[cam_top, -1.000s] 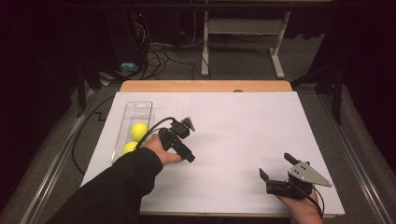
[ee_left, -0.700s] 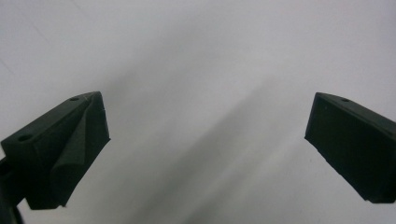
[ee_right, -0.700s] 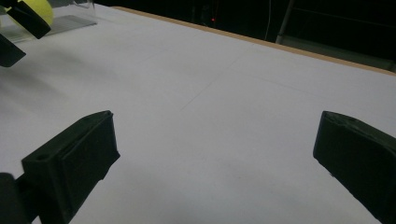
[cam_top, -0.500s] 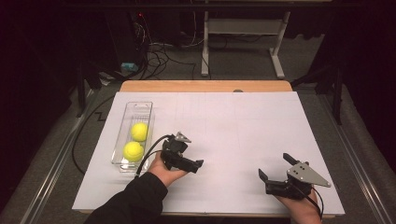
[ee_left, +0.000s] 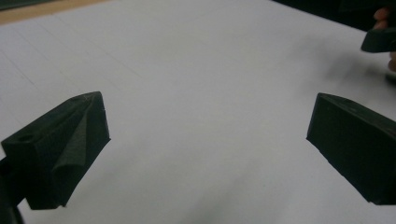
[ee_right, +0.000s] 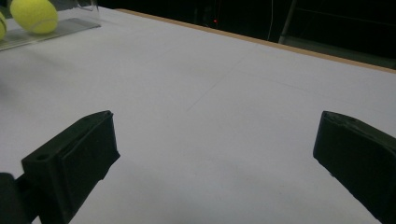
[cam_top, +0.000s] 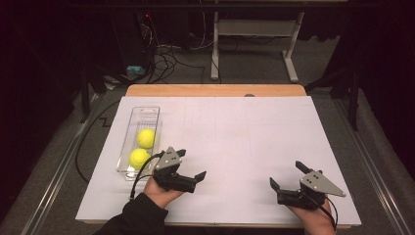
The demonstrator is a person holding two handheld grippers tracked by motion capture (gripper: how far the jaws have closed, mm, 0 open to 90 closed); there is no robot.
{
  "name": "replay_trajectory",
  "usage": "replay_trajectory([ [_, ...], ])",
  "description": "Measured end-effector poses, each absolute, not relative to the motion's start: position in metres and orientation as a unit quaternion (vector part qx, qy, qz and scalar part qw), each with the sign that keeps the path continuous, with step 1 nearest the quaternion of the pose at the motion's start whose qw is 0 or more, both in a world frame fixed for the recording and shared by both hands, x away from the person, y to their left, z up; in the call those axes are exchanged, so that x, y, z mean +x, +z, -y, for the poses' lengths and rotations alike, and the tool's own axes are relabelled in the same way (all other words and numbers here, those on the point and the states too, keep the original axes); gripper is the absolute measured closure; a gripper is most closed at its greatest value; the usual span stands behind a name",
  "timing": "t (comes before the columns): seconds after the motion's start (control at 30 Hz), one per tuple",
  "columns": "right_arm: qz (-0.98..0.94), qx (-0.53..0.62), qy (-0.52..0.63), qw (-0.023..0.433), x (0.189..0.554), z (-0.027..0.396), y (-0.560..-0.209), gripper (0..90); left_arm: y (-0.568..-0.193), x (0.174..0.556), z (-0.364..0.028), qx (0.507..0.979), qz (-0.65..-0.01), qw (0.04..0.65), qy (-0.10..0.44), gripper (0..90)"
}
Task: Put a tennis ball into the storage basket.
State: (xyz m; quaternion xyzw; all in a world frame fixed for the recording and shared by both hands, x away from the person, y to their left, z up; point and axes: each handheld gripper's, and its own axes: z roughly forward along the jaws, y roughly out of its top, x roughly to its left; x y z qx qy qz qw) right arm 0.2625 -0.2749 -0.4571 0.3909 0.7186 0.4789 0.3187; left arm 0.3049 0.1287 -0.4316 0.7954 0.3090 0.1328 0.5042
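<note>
Two yellow tennis balls (cam_top: 146, 138) (cam_top: 139, 158) lie one behind the other in a clear plastic tray (cam_top: 147, 110) at the left of the white table sheet. My left gripper (cam_top: 191, 164) rests just right of the tray's near end, open, with bare sheet between its jaws. In the left gripper view the left gripper (ee_left: 208, 140) has its jaws spread wide. My right gripper (cam_top: 288, 175) sits open near the front right edge. In the right gripper view the right gripper (ee_right: 215, 144) holds nothing, and one ball (ee_right: 33, 15) shows far off in the tray (ee_right: 70, 27).
White paper (cam_top: 235, 137) covers the wooden table (cam_top: 215, 90). Behind the table are cables (cam_top: 166, 54) on the floor and a white desk frame (cam_top: 254, 34). The right gripper's jaw tip (ee_left: 378, 39) shows at the top right of the left gripper view.
My left gripper has drawn back from beside the tray toward the near edge and turned its jaws rightward. Both balls now show fully. The right gripper has stayed put.
</note>
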Motion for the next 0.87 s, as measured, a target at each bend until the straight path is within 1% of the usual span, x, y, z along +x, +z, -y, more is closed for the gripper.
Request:
replay_trajectory([
  [0.03,-0.718,0.390,0.480,0.320,0.262,0.275,-0.457,0.0,-0.426,0.301,-0.138,0.787,-0.308,0.519,0.128,0.1],
  [0.1,-0.718,0.389,0.480,0.321,0.262,0.275,-0.457,0.0,-0.425,0.299,-0.143,0.783,-0.310,0.525,0.125,0.0],
  [0.17,-0.716,0.391,0.482,0.320,0.261,0.275,-0.456,0.0,-0.422,0.295,-0.160,0.770,-0.319,0.538,0.122,0.0],
  [0.23,-0.714,0.391,0.483,0.322,0.261,0.276,-0.455,0.0,-0.422,0.294,-0.166,0.767,-0.323,0.540,0.124,0.0],
  [0.27,-0.712,0.392,0.485,0.322,0.260,0.276,-0.454,0.0,-0.422,0.291,-0.179,0.766,-0.333,0.535,0.130,0.0],
  [0.3,-0.712,0.392,0.485,0.322,0.260,0.276,-0.454,0.0,-0.422,0.291,-0.179,0.766,-0.333,0.535,0.130,0.0],
  [0.37,-0.706,0.395,0.489,0.324,0.258,0.279,-0.452,0.0,-0.423,0.285,-0.199,0.758,-0.350,0.531,0.143,0.0],
  [0.4,-0.704,0.395,0.492,0.325,0.258,0.280,-0.451,0.0,-0.423,0.285,-0.199,0.758,-0.350,0.531,0.143,0.0],
  [0.43,-0.703,0.398,0.492,0.326,0.257,0.281,-0.450,0.0,-0.425,0.281,-0.211,0.750,-0.362,0.533,0.148,0.4],
  [0.47,-0.703,0.398,0.492,0.326,0.257,0.281,-0.450,0.0,-0.425,0.281,-0.211,0.750,-0.362,0.533,0.148,0.7],
  [0.53,-0.699,0.399,0.495,0.328,0.256,0.282,-0.449,0.0,-0.428,0.279,-0.227,0.737,-0.381,0.537,0.153,0.7],
  [0.63,-0.700,0.399,0.493,0.327,0.256,0.282,-0.450,0.0,-0.430,0.279,-0.236,0.726,-0.395,0.541,0.154,0.7],
  [0.87,-0.702,0.394,0.493,0.330,0.256,0.281,-0.448,0.0,-0.434,0.278,-0.236,0.737,-0.390,0.529,0.160,0.1],
])
